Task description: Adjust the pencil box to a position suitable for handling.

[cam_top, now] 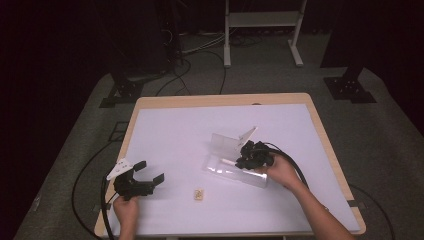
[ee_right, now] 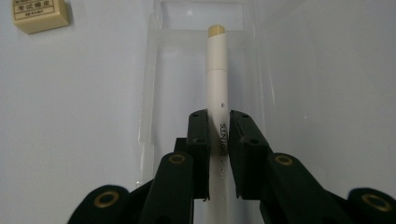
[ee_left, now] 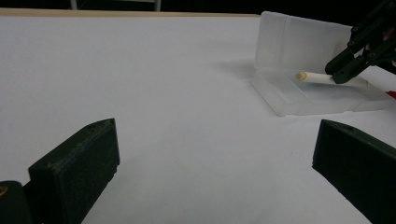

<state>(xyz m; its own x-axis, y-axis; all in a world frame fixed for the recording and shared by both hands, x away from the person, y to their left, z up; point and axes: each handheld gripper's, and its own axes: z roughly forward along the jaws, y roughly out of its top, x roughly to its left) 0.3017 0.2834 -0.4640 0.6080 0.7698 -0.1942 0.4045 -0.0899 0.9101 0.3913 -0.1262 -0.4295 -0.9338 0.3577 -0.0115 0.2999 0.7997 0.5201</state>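
R gripper (ee_right: 218,140) clamps white pen (ee_right: 217,88) over clear case (cam_top: 235,172) (lid up); L gripper (cam_top: 149,171) wide, empty.

floor: grey carpet (cam_top: 60,150) | white frame (cam_top: 262,20) | room: dark

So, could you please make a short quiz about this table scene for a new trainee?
1. True or false: the right gripper has its fingers shut on the white pen.
2. Where is the pen's free tip?
A. over the clear plastic case
B. on the small eraser
C. off the table's edge
3. Fill in: the left gripper is ____ with nothing between its fingers.

Key:
1. True: the pads press both sides of the barrel.
2. A: it lies over the open case's tray; the eraser sits apart on the white table.
3. Open.
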